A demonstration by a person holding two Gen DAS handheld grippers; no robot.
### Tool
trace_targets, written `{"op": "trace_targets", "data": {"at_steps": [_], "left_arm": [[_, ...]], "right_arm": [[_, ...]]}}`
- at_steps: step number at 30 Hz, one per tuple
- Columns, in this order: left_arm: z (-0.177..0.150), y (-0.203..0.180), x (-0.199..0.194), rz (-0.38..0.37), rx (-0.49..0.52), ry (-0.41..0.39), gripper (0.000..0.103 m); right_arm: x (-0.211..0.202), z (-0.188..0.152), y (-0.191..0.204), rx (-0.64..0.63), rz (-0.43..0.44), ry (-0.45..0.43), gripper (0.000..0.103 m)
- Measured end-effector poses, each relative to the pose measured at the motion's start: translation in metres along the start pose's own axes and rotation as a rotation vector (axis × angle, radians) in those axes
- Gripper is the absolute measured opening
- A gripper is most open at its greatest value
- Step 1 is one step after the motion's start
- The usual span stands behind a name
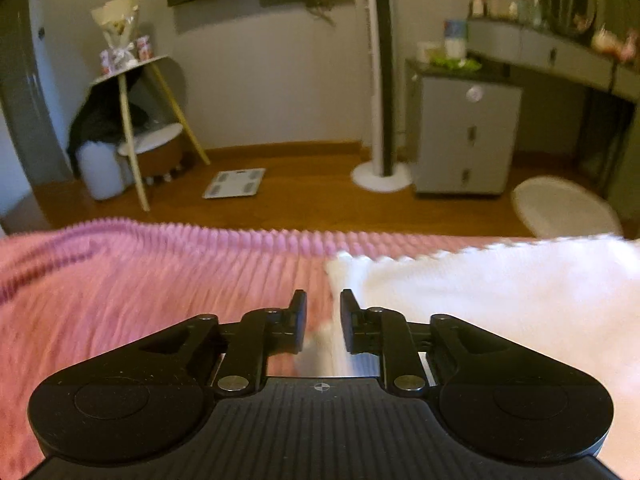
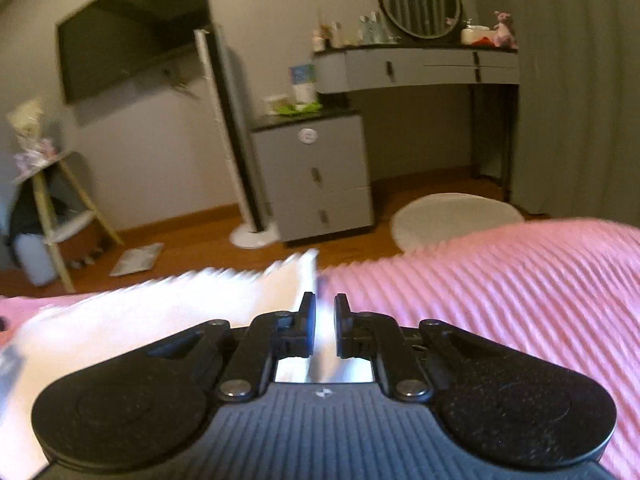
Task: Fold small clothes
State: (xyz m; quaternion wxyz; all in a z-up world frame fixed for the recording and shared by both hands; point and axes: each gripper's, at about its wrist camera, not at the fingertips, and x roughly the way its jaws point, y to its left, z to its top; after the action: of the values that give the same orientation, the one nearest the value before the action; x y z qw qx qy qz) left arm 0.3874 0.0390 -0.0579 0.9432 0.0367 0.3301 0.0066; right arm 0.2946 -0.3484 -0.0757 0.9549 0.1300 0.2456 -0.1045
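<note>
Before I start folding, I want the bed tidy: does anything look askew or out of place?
Only the white cloth looks askew: it lies at a slant on the pink blanket, one corner raised. Nothing spilled or damaged shows.

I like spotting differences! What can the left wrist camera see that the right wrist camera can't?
Only the left wrist camera shows the left gripper, its jaws apart over the edge of the white cloth, with nothing pinched between them.

Only the right wrist camera shows the right gripper, jaws nearly shut, with the cloth's edge between them, and the whole round mirror with a pink toy beside it.

Both show the pink blanket, the white cloth, the grey drawers, the scale on the floor, and the round white rug.
</note>
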Motion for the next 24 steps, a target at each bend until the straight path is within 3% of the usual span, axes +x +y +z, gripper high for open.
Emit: {"op": "trace_targets", "data": {"at_steps": [5,6,8,13,24], "left_arm": [[-0.044,0.001,-0.045,-0.134,-0.038,0.038,0.034],[-0.051,-0.003,-0.046,-0.137,-0.026,0.053,0.04],[-0.061,-0.01,-0.043,-0.098,0.008,0.07,0.041],[-0.065,-0.02,-0.042,-0.07,0.054,0.104,0.042],[-0.066,-0.013,-0.035,-0.053,0.037,0.152,0.057]], "right_arm": [[-0.047,-0.05,0.014,-0.002,0.147,0.024,0.009],[-0.046,-0.058,0.019,-0.019,0.145,0.044,0.009],[-0.04,-0.069,0.025,-0.047,0.117,0.095,0.008],[-0.034,-0.076,0.024,-0.077,0.02,0.119,0.0],[-0.031,-0.068,0.021,-0.085,-0.003,0.135,0.0]]}}
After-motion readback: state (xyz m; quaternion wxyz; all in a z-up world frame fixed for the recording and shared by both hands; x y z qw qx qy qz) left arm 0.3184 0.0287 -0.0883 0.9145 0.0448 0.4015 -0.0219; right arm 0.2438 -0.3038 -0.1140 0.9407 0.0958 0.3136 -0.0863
